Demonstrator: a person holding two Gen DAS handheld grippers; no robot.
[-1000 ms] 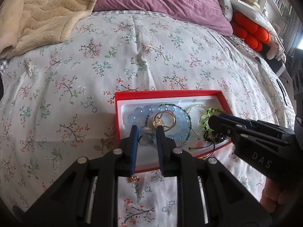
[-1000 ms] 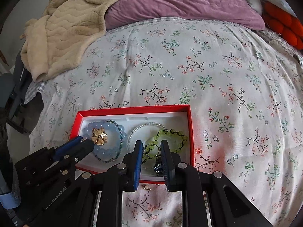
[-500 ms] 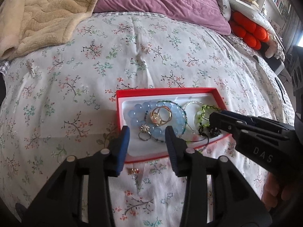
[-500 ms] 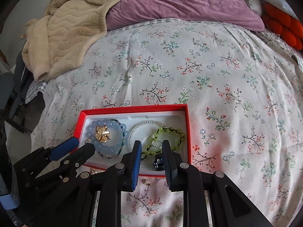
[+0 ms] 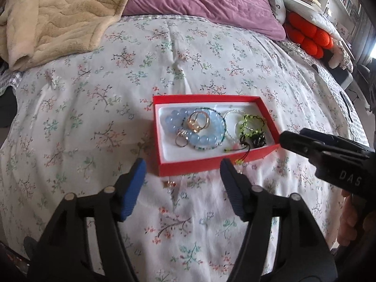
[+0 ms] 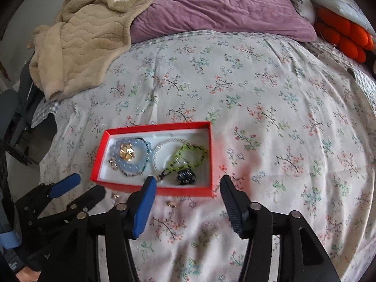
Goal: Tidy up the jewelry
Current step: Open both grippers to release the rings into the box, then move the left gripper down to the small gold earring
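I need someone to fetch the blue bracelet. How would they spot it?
On the floral bedspread sits a red box. The blue bracelet lies at its left end: big pale round beads ringing gold rings, unlike the thin green one beside it.

The red box (image 5: 218,164) looks like matt card. Glossy blue beads (image 5: 199,138) and shiny gold metal rings (image 5: 198,122) lie inside it. The floral bedspread (image 5: 94,108) is soft cloth.

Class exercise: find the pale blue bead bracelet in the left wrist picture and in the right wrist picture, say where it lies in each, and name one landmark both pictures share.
Left wrist view: the pale blue bead bracelet lies just above picture centre, in the left half of the red box.
Right wrist view: the bracelet lies left of centre, again in the box's left half.
Shared landmark: the purple pillow along the top.
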